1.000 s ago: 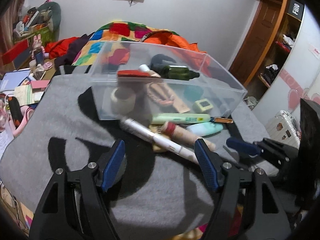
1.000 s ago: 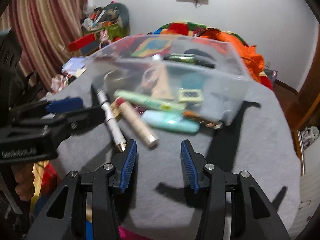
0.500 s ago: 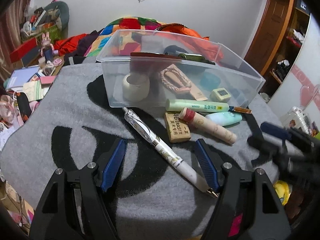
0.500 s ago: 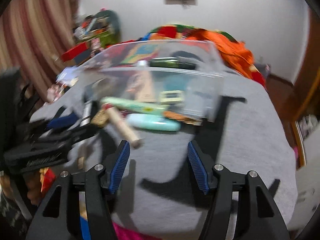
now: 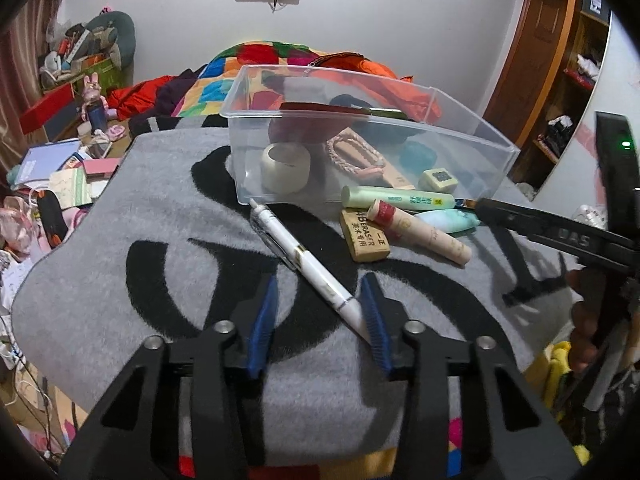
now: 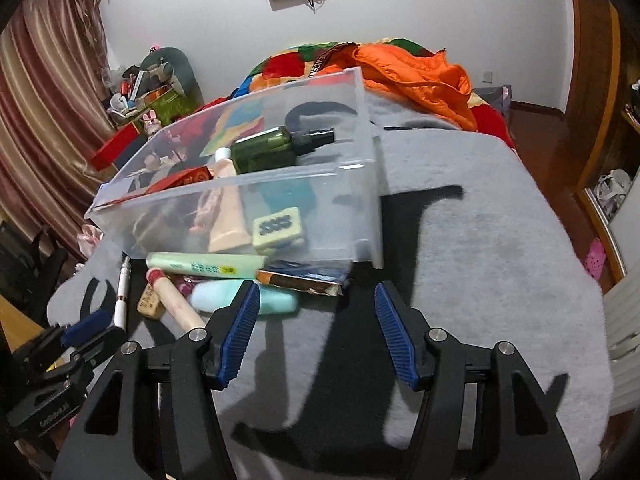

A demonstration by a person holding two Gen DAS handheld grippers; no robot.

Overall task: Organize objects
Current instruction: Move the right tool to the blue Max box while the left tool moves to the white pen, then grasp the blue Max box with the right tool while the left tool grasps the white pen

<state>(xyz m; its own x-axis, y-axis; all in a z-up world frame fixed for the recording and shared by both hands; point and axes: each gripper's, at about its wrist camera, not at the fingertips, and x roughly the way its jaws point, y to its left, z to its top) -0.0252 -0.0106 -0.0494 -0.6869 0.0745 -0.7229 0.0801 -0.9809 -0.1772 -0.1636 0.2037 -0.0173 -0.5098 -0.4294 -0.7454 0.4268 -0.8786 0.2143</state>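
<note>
Left hand-held gripper (image 5: pixel 320 316) jaws have just been closing around the white pen (image 5: pixel 304 264); right pad touches its near tip, left pad is clear. Step: pen pickup. Next: finish closing, lift into clear bin (image 5: pixel 472 168) just beyond. Right hand-held gripper (image 6: pixel 316 334) swung right, open, empty.

Black claw (image 5: pixel 320 316) frames, ribbed blue pads (image 5: pixel 262 326) (silver screws at the joints).
</note>
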